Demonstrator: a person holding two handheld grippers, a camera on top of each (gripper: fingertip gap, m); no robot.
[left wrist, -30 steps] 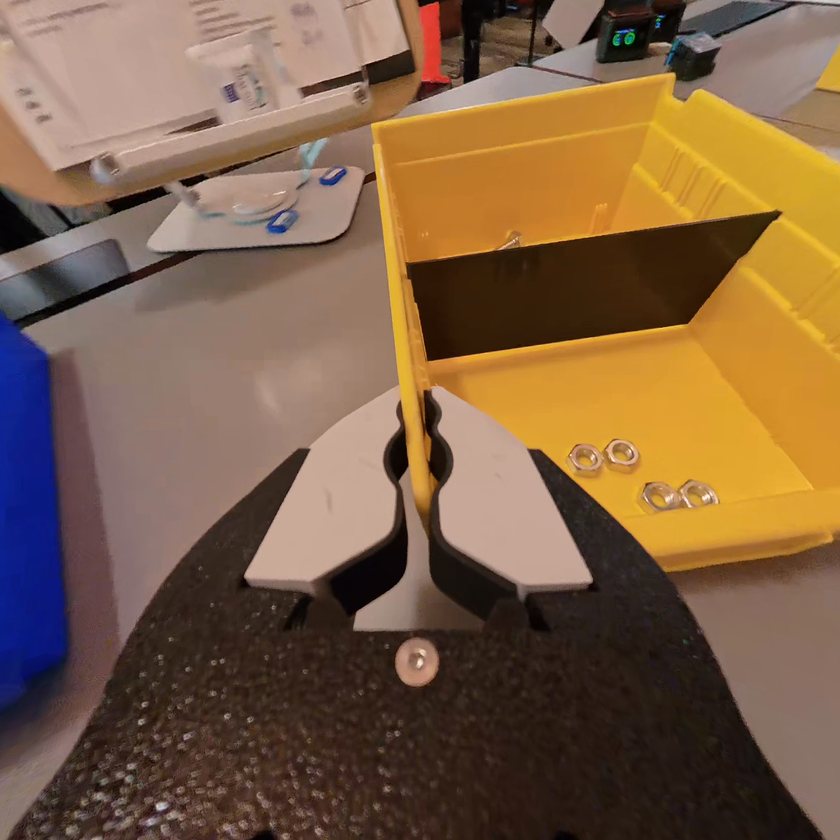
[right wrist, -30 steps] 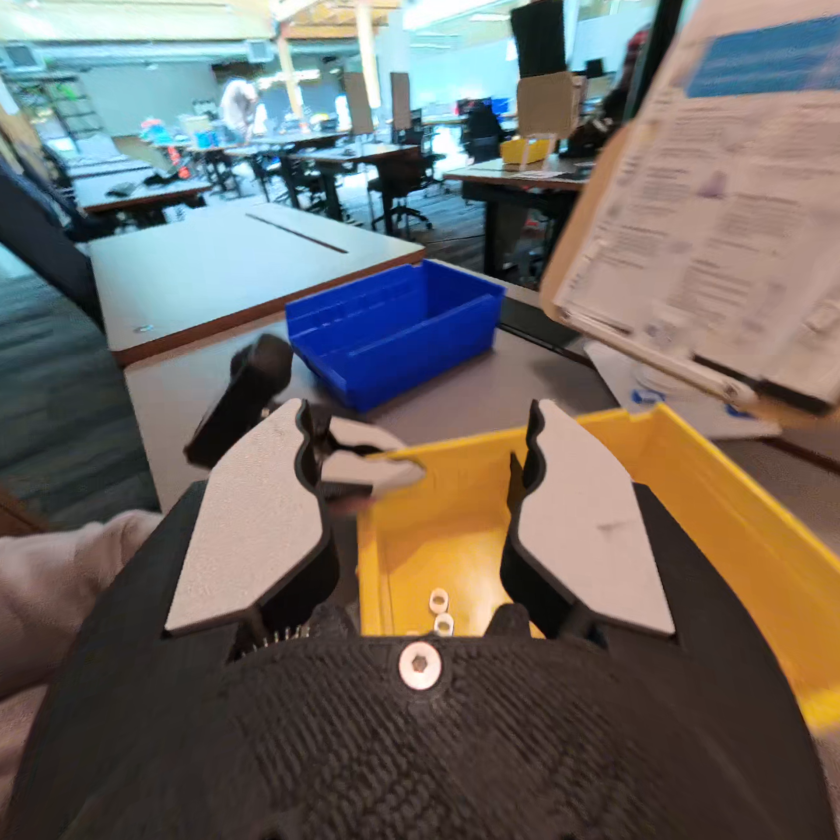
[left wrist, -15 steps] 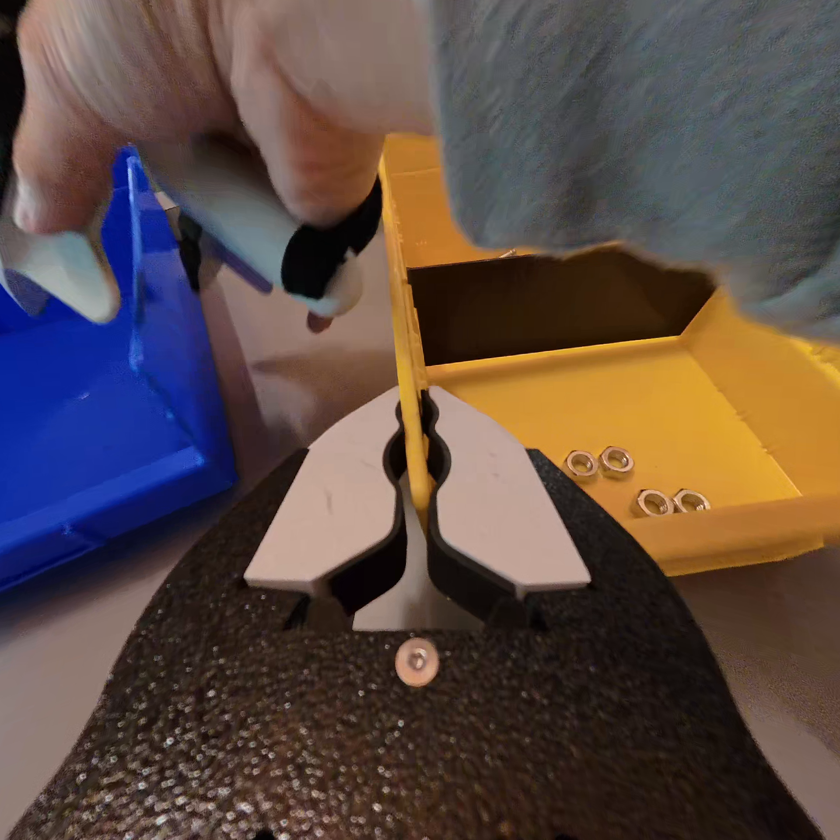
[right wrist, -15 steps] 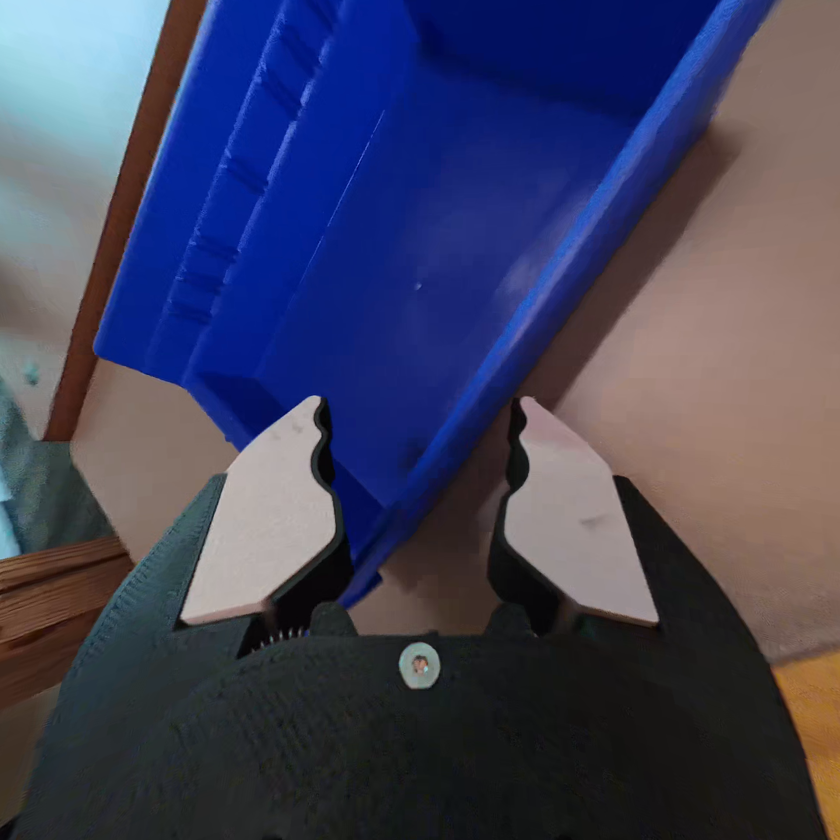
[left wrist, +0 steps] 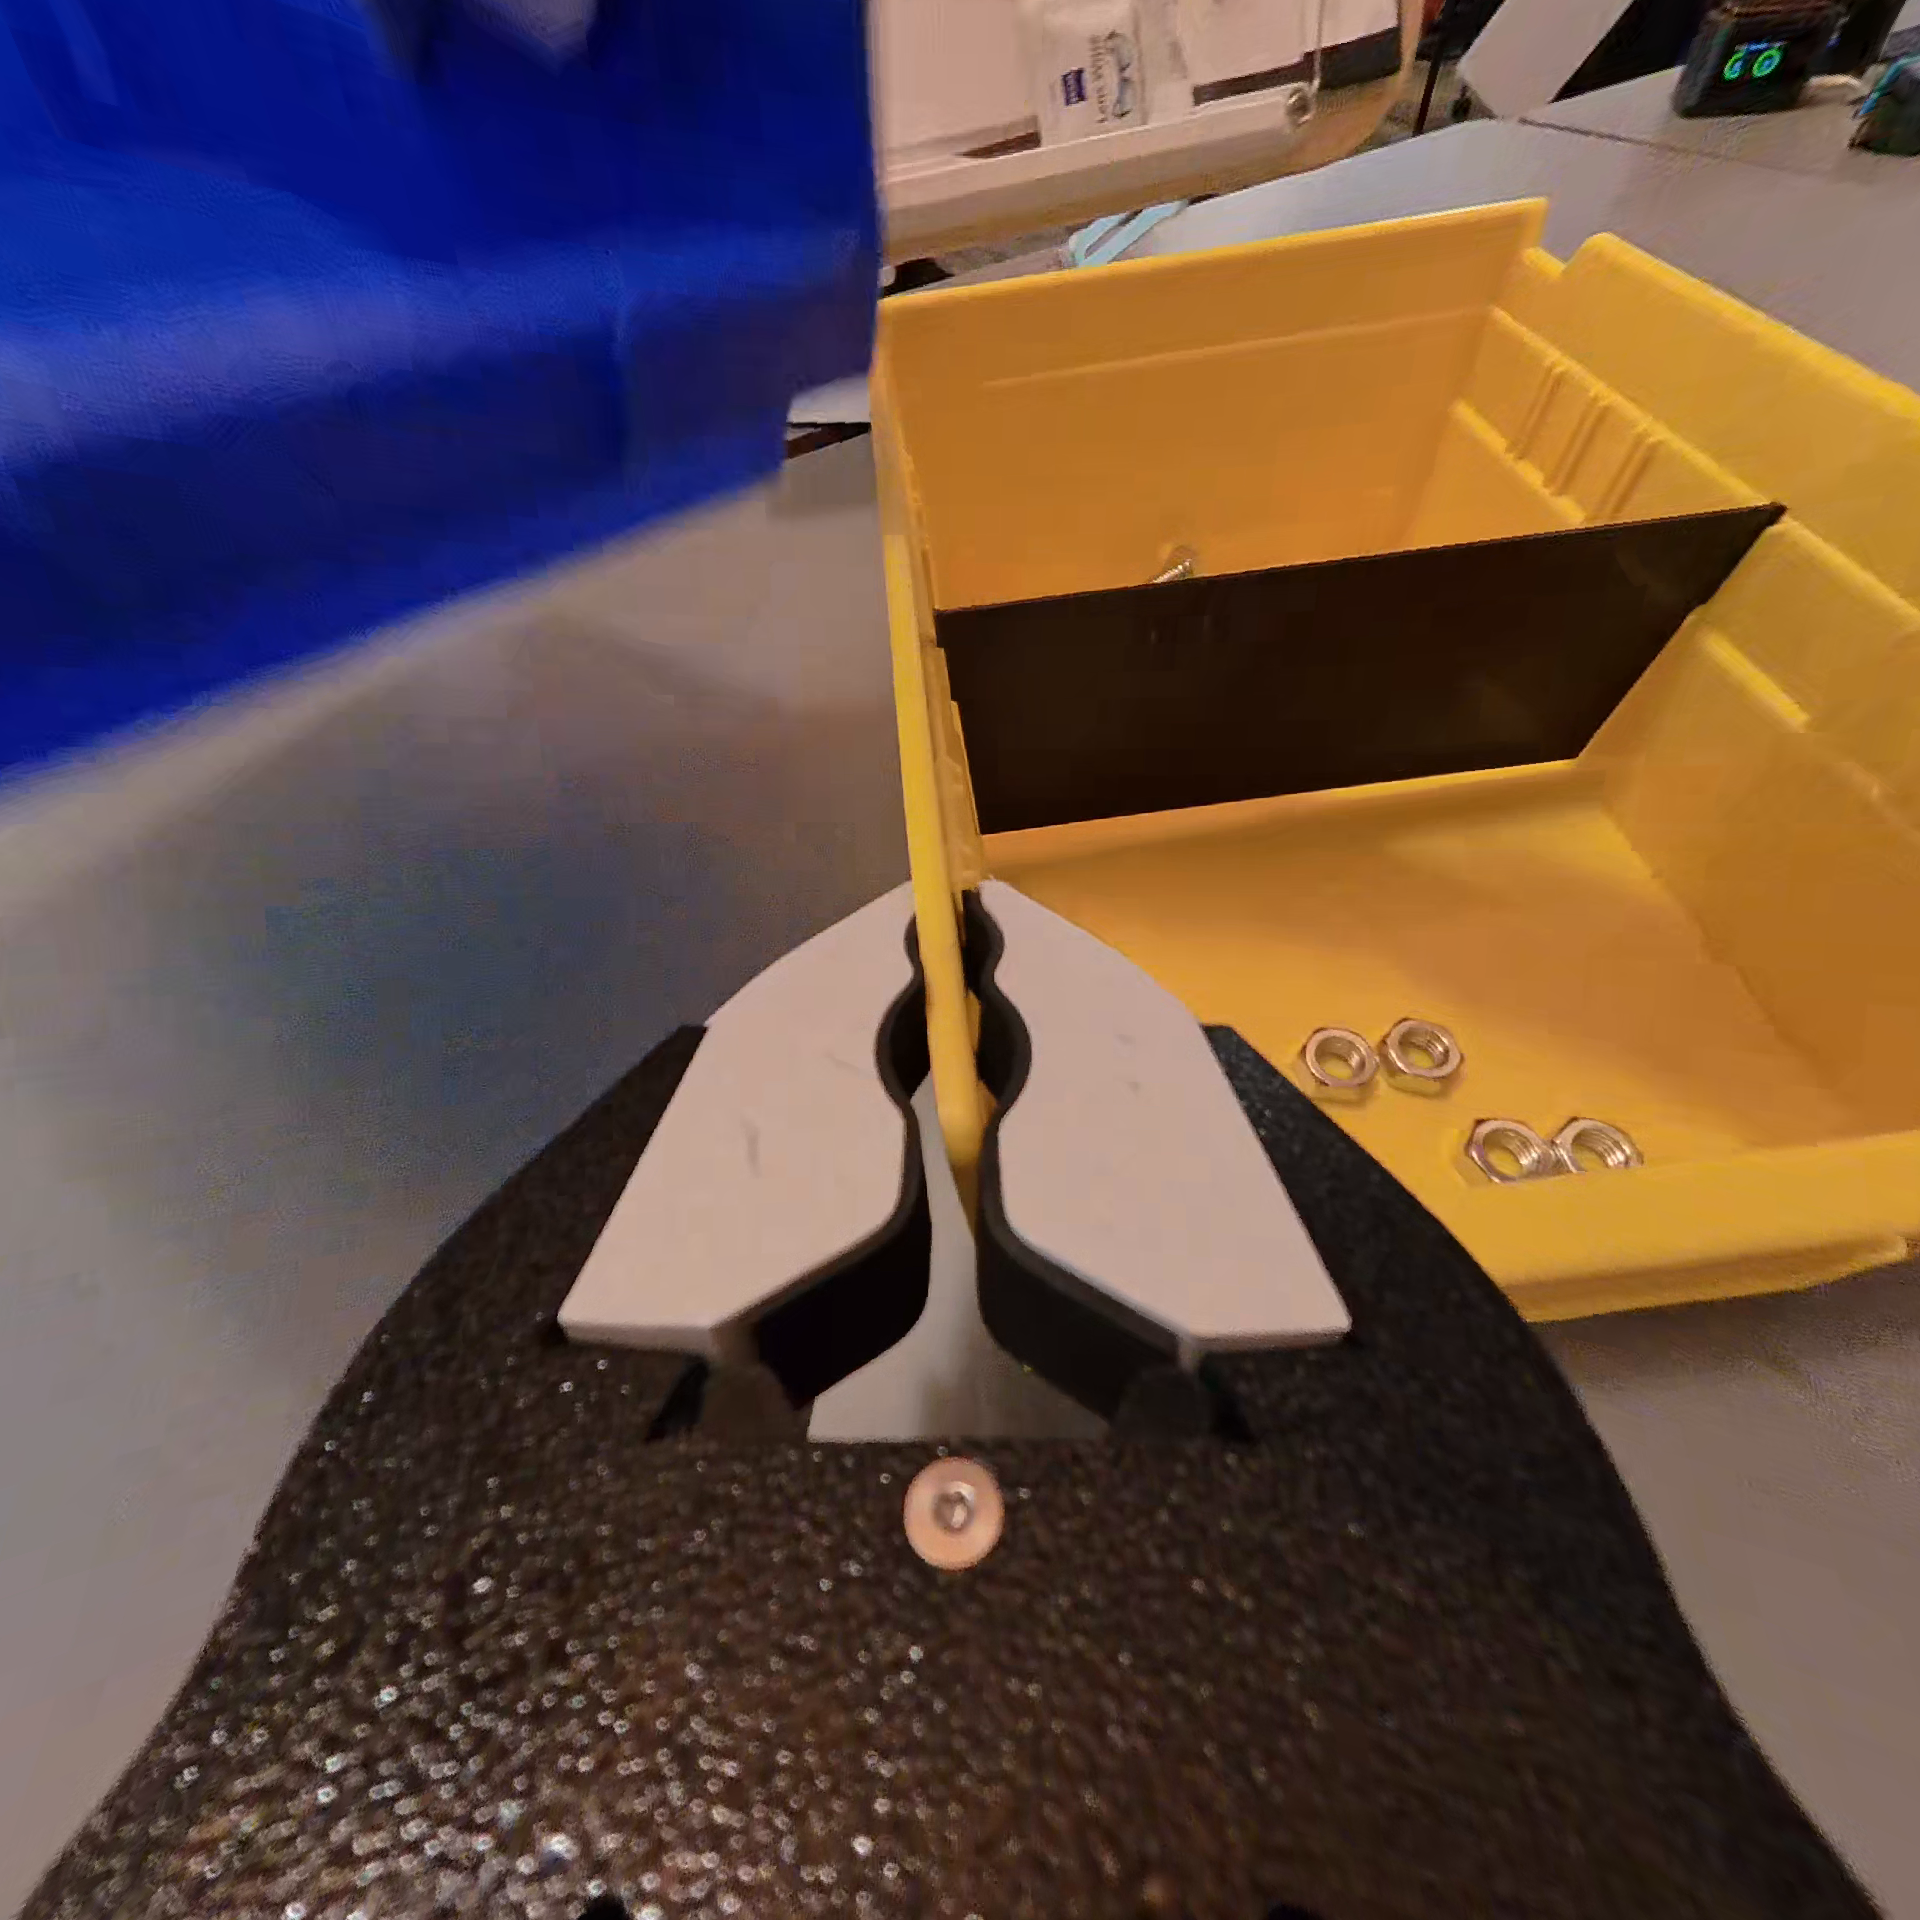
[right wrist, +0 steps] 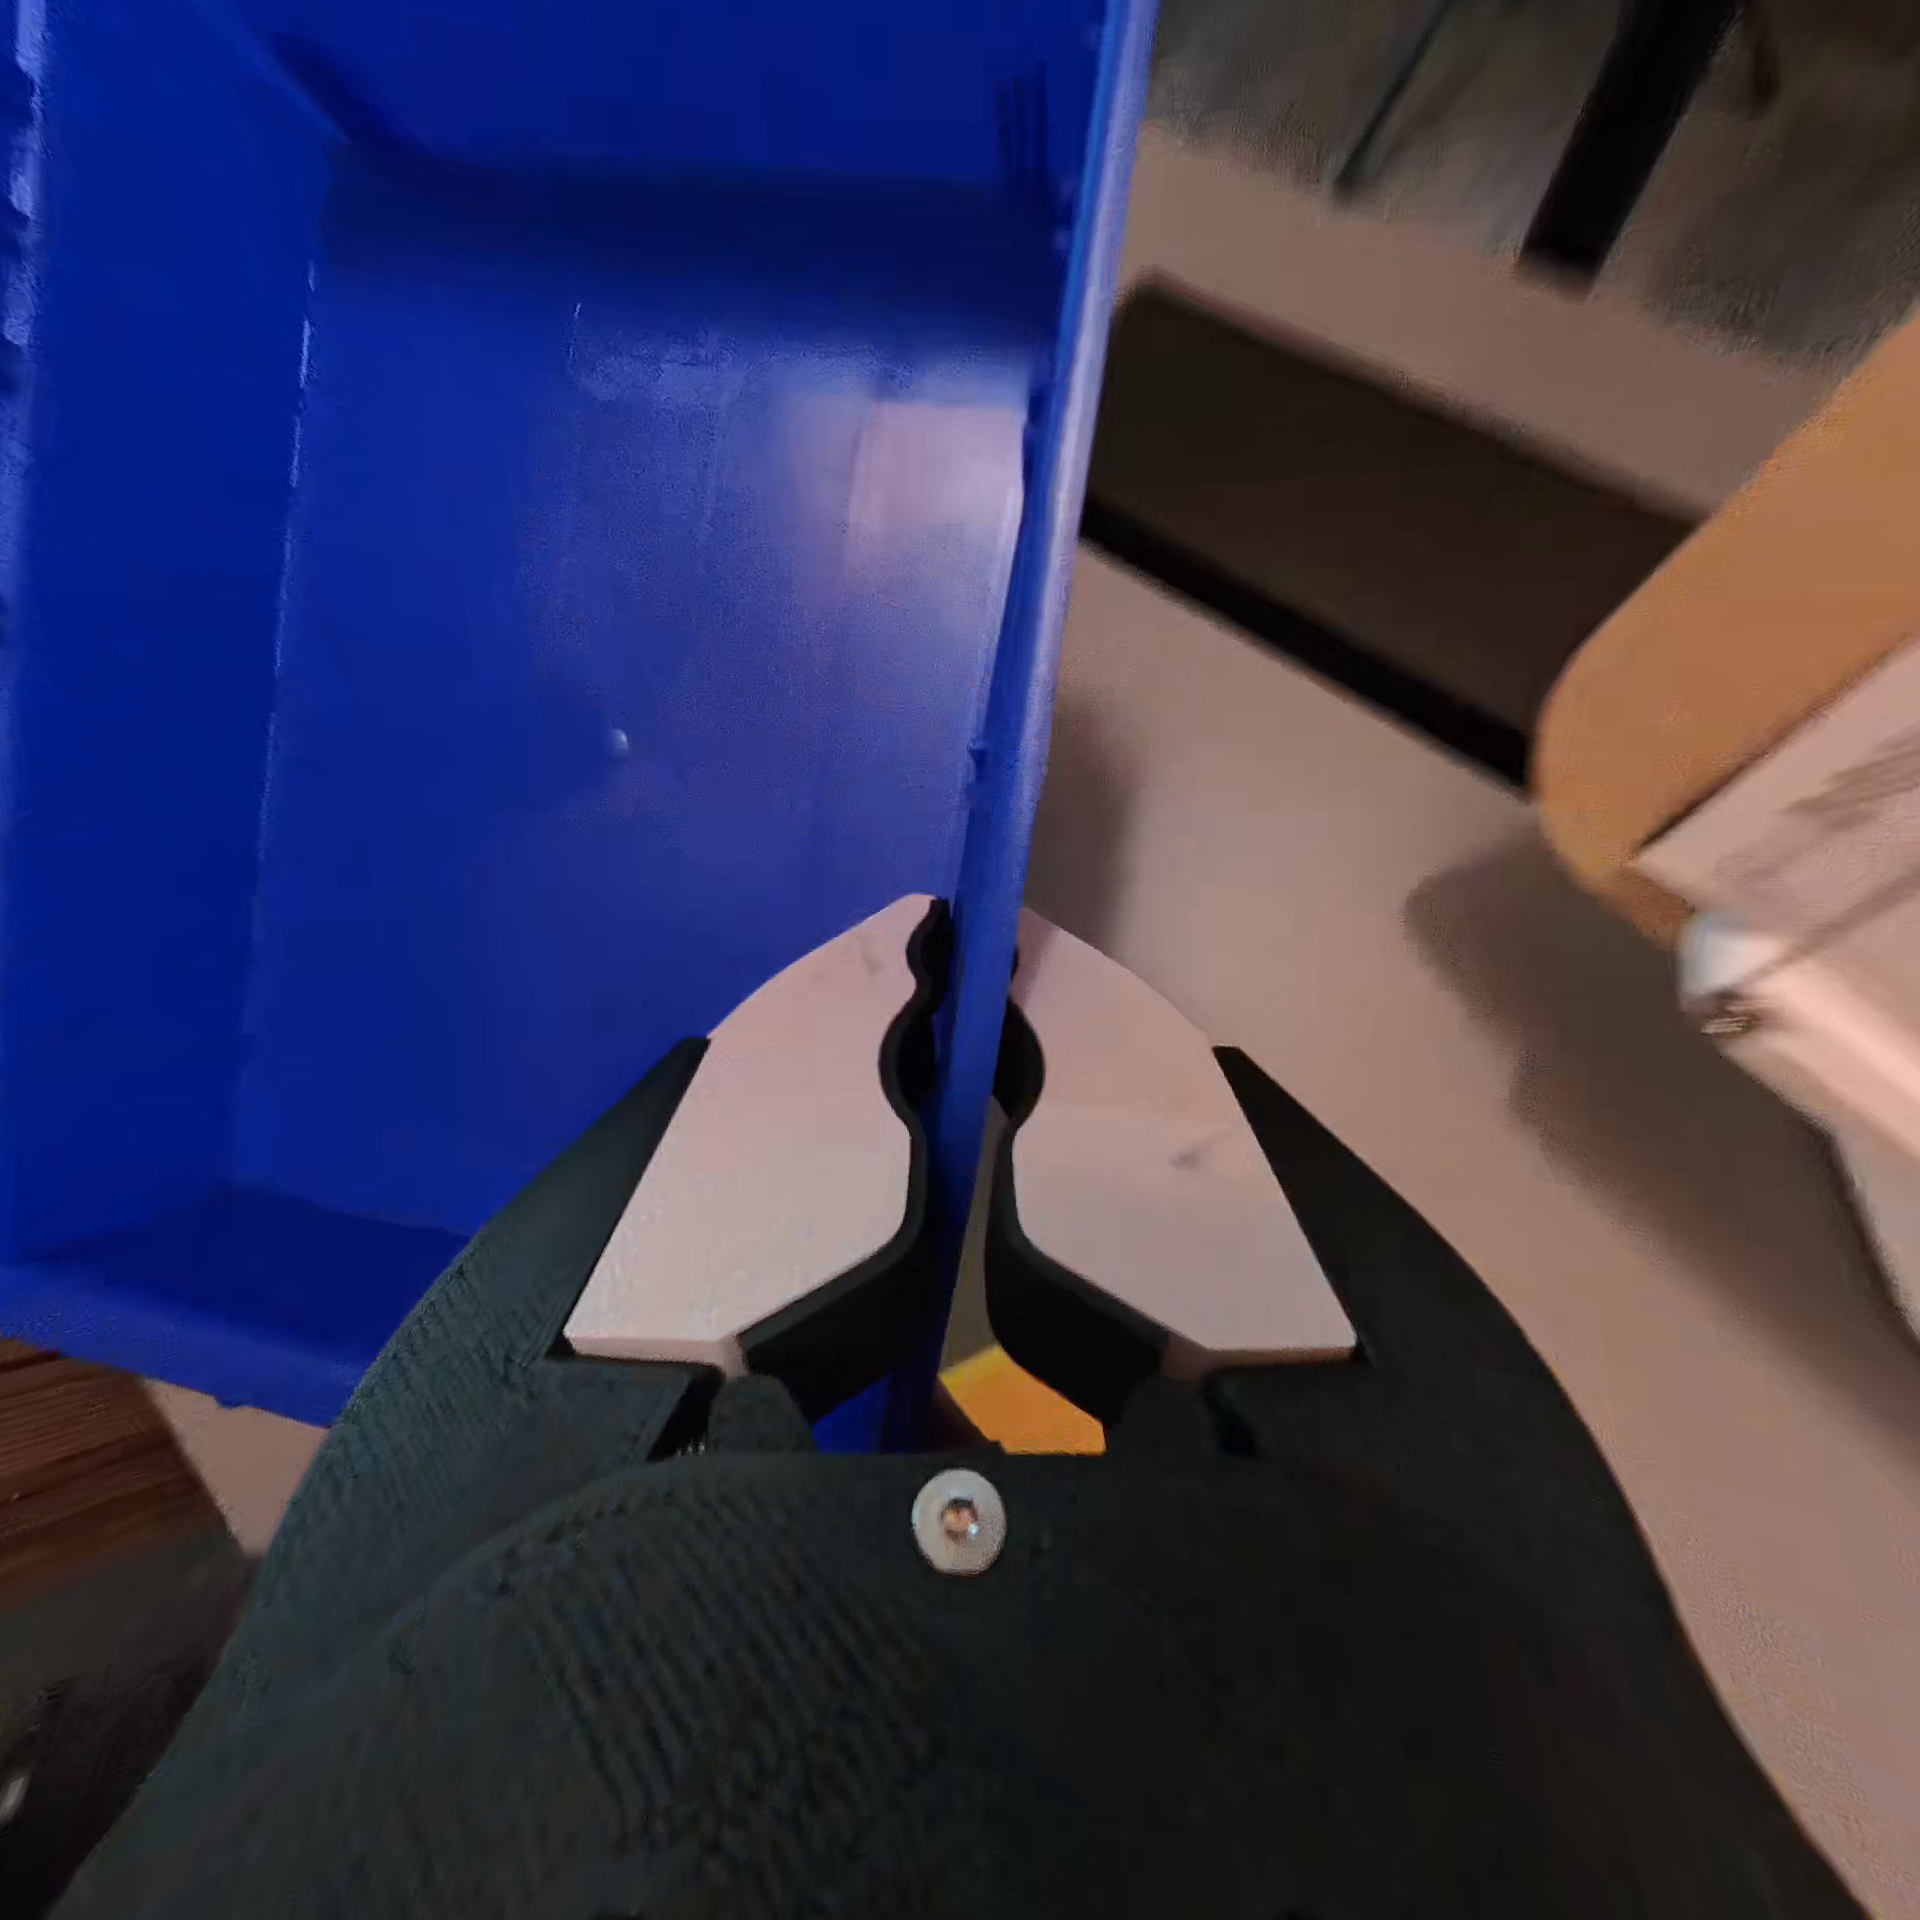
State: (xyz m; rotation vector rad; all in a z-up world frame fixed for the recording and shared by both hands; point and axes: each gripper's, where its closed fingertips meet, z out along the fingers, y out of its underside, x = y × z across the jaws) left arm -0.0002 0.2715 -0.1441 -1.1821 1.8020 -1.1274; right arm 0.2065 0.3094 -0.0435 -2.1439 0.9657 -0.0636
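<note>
left gripper [left wrist: 948,935] pinched tight on side wall of yellow bin [left wrist: 1195,343] on grey table [left wrist: 468,987] | four nuts [left wrist: 1455,1101] in its near section; black divider [left wrist: 1330,675] hides most of a screw [left wrist: 1179,563] | right gripper [right wrist: 977,925] clamped on right wall of blue bin [right wrist: 623,623], blurred, cropped at the frame edges
</note>
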